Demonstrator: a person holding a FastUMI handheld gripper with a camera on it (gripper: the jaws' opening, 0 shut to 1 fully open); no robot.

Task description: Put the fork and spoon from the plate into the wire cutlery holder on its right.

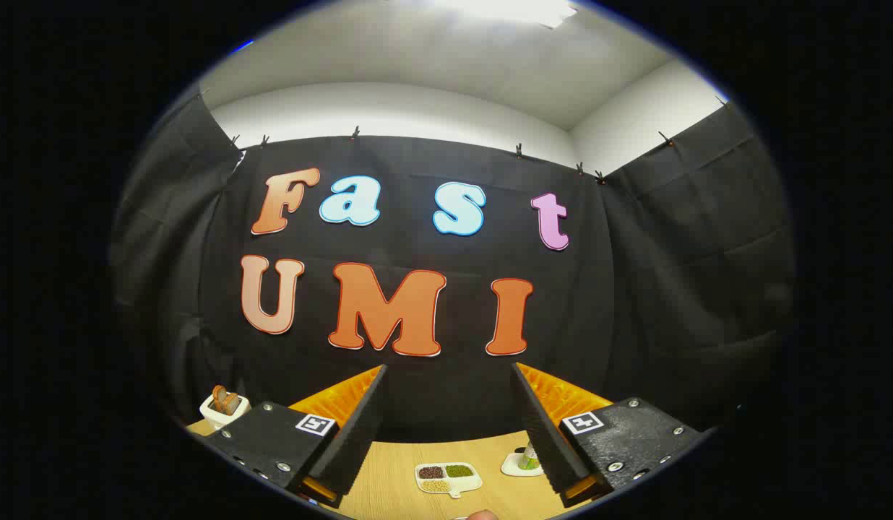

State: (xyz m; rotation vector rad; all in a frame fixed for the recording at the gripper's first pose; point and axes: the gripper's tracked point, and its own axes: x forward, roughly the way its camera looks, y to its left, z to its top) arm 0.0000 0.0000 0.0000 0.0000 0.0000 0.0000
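Note:
My gripper (449,404) is held high above the wooden table (389,491) and looks at the booth's back wall. Its two black fingers stand wide apart with nothing between them, so it is open. The left finger (360,426) and the right finger (540,426) have ridged black pads with orange backing. No plate, fork, spoon or wire holder can be made out from this angle.
Far below, between the fingers, lies a small white divided dish (448,478) with dark, green and pale grains. A white coaster with a green item (524,462) sits by the right finger. A white cup holding a brown item (224,406) stands beyond the left finger.

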